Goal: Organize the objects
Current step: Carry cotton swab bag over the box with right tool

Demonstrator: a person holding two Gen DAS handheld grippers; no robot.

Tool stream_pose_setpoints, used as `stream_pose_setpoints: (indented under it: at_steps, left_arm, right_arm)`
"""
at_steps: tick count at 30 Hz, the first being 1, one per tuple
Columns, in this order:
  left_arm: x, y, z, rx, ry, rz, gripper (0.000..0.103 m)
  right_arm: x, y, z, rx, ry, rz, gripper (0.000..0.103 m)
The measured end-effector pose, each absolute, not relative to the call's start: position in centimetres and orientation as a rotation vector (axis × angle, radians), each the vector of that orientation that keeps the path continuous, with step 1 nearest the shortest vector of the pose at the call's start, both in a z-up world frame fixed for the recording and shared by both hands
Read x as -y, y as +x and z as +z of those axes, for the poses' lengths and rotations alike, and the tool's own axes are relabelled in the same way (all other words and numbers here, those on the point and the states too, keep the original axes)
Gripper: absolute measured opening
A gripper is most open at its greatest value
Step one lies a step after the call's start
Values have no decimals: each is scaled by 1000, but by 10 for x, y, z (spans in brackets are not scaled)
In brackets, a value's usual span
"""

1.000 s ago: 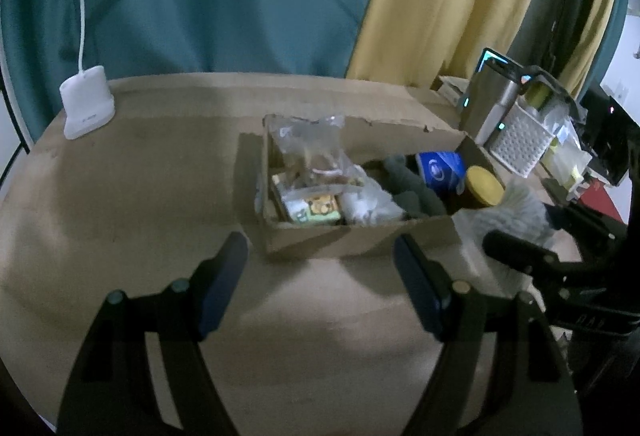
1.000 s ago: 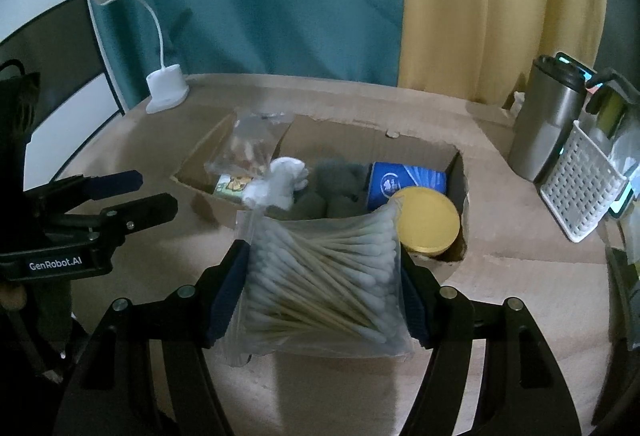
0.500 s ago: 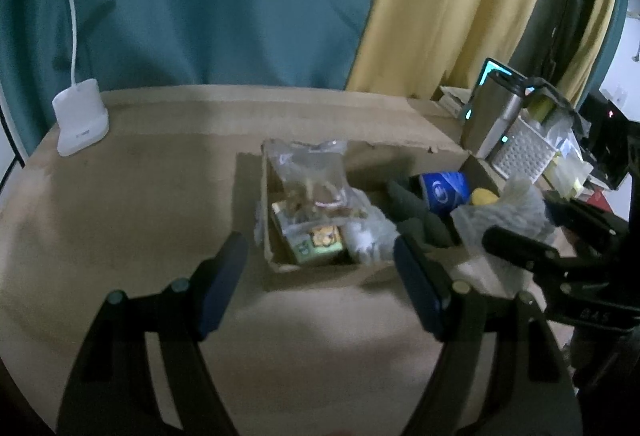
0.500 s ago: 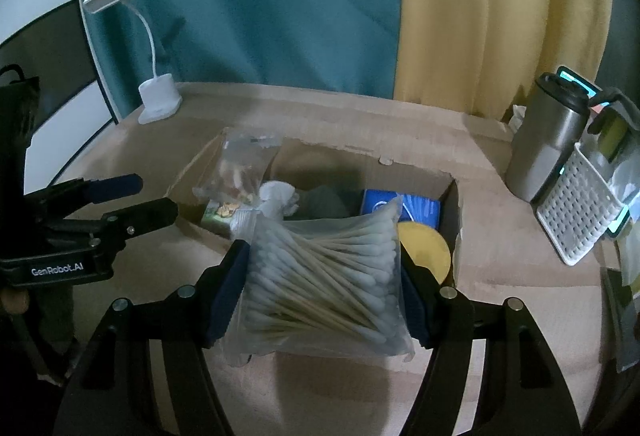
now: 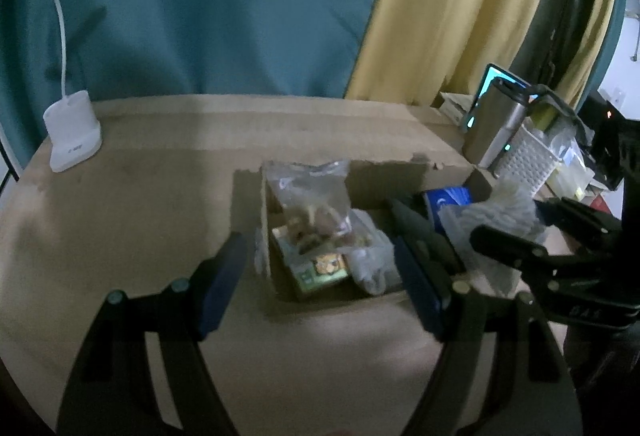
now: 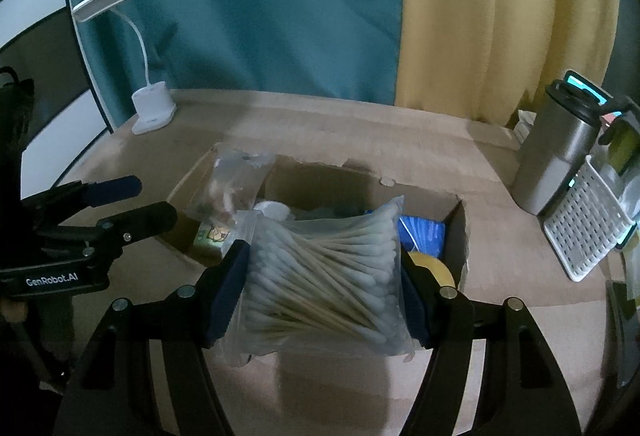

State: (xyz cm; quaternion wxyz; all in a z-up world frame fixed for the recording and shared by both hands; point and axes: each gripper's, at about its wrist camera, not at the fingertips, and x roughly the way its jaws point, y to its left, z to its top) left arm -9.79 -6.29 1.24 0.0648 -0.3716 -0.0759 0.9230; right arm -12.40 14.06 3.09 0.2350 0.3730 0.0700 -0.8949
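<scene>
My right gripper point(image 6: 324, 288) is shut on a clear bag of cotton swabs point(image 6: 324, 268), held above the near edge of an open cardboard box point(image 6: 458, 236). The box holds a clear snack bag point(image 5: 316, 203), a green and yellow packet point(image 5: 320, 270), a blue tin point(image 5: 450, 197) and a yellow lid point(image 6: 436, 270). My left gripper point(image 5: 320, 282) stands open with nothing between its fingers, just short of the box's point(image 5: 266, 236) left front corner. From the left wrist view the right gripper point(image 5: 508, 222) shows at the right with the swab bag point(image 5: 500, 207).
A white desk lamp point(image 5: 72, 139) stands at the table's back left. A steel flask point(image 6: 556, 155) and a white perforated basket point(image 6: 588, 228) stand to the right of the box. Teal and yellow curtains hang behind the table.
Both grippers have moved forward toward the box, which now sits lower and larger in each view. The swab bag now covers more of the box's contents. Neither grip has changed.
</scene>
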Motion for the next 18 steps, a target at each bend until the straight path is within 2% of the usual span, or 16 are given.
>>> stream_pose_setpoints:
  at_steps: [18]
  left_arm:
    - [78, -126, 4, 251, -1156, 2792, 77]
  right_arm:
    - [-120, -158, 18, -207, 1059, -2421, 72]
